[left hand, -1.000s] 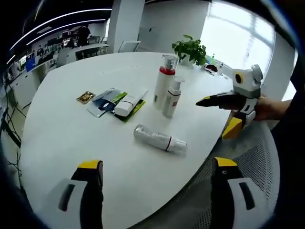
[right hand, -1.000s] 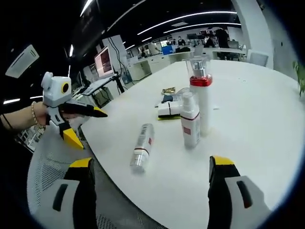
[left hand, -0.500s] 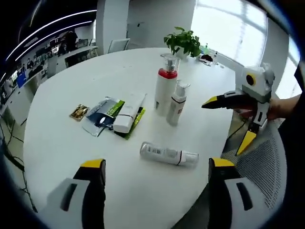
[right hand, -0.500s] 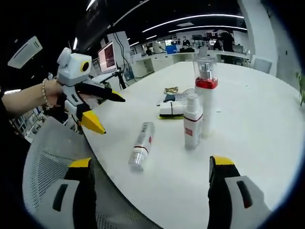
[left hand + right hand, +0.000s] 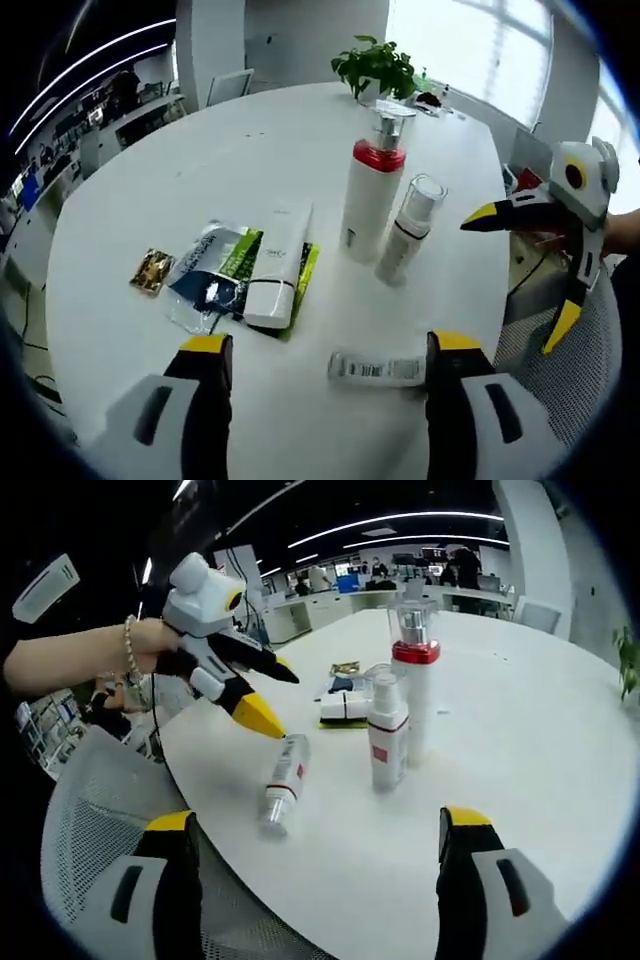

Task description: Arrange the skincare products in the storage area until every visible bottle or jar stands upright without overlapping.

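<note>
On the white counter (image 5: 120,180) two bottles stand upright, the red-collared pump bottle (image 5: 370,186) beside the small spray bottle (image 5: 407,232), while a third bottle (image 5: 281,780) lies flat under the spread left gripper (image 5: 268,695); the right gripper (image 5: 318,865) is spread too.

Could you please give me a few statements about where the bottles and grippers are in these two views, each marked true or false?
1. The red-collared pump bottle stands upright on the white table. True.
2. The small spray bottle lies on its side. False: it stands upright beside the pump bottle.
3. The clear-capped bottle lies flat near the table edge. True.
4. The left gripper is shut on that lying bottle. False: its jaws are open just above it.
5. The white tube rests on flat packets. True.
</note>
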Action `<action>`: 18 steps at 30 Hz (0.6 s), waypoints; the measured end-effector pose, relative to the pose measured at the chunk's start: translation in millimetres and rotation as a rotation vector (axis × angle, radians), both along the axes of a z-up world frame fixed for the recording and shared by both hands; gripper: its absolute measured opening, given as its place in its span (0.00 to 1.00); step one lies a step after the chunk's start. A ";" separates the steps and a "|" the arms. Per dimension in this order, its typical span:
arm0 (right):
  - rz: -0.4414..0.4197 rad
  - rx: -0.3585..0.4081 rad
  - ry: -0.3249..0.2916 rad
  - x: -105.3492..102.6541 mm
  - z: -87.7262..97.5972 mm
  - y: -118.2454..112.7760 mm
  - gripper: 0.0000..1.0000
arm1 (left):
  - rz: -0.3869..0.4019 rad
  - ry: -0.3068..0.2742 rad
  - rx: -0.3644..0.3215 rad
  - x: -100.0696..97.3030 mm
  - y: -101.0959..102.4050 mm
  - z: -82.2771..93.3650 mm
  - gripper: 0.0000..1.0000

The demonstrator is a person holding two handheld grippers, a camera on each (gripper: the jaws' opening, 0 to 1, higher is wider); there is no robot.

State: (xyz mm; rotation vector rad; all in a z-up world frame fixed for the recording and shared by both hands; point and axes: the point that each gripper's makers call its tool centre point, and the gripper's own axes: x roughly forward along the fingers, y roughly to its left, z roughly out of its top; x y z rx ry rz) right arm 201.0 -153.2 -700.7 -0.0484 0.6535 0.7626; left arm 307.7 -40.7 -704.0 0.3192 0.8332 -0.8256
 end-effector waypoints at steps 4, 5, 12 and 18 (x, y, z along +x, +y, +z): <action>0.002 -0.012 0.001 -0.1 -1.2 -0.7 1.00 | -0.023 0.008 0.046 15.2 -4.5 -4.9 0.76; 0.005 -0.015 0.002 -0.5 -1.6 -0.5 1.00 | -0.031 0.009 0.057 20.2 -4.5 -7.8 0.75; 0.003 -0.016 0.013 -0.7 -2.8 -1.0 1.00 | -0.055 0.032 0.112 40.4 -5.6 -21.9 0.71; 0.002 -0.016 0.025 -1.3 -4.9 -0.7 1.00 | -0.055 0.036 0.138 56.6 -11.4 -31.2 0.70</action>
